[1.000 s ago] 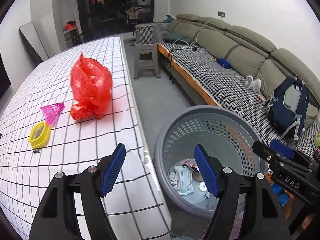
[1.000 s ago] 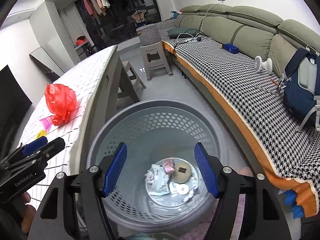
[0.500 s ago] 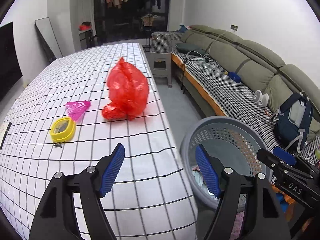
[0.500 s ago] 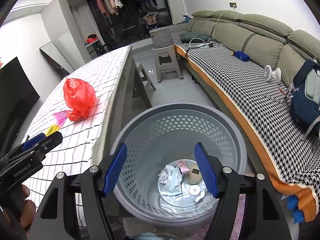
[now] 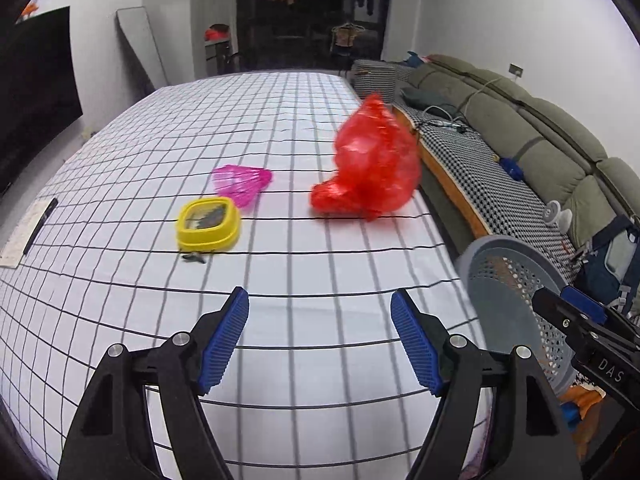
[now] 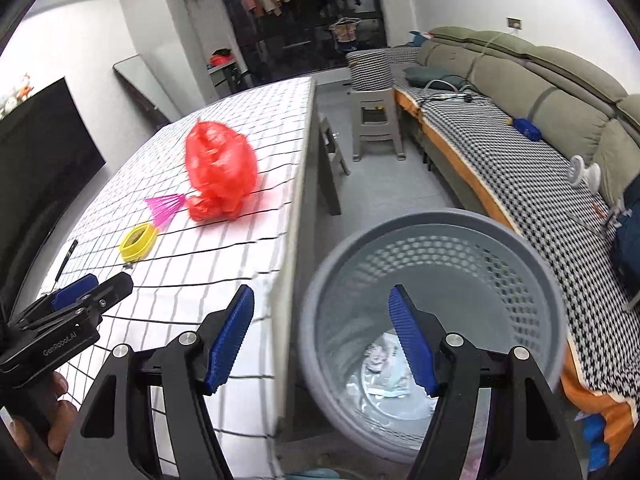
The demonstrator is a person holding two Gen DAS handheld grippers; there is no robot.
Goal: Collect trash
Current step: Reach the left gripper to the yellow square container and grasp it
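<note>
**Tabletop trash and bin, both grippers empty**

Left gripper (image 5: 320, 336): jaws wide, nothing between, above the white grid-checked tablecloth (image 5: 280, 128). Right gripper (image 6: 322, 336): jaws wide, empty, over the grey perforated plastic bin (image 6: 520, 280) beside the table. Crumpled red plastic bag (image 5: 370, 168), pink shuttlecock (image 5: 242, 180) and yellow square-rimmed lid (image 5: 208, 228) lie on the cloth. Wrappers (image 6: 380, 372) sit in the bin's bottom.

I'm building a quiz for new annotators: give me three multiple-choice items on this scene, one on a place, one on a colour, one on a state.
1. Where does the grey basket stand?
A. on the table
B. on the floor beside the table
C. on the sofa

2. What colour is the crumpled plastic bag?
A. red
B. green
C. black

3. How is the left gripper?
A. shut on the bag
B. shut, empty
C. open, empty

Answers: 1 B, its rim sits below the table edge; 2 A, plainly red in both views; 3 C, the jaws stand apart with only tablecloth between.
</note>
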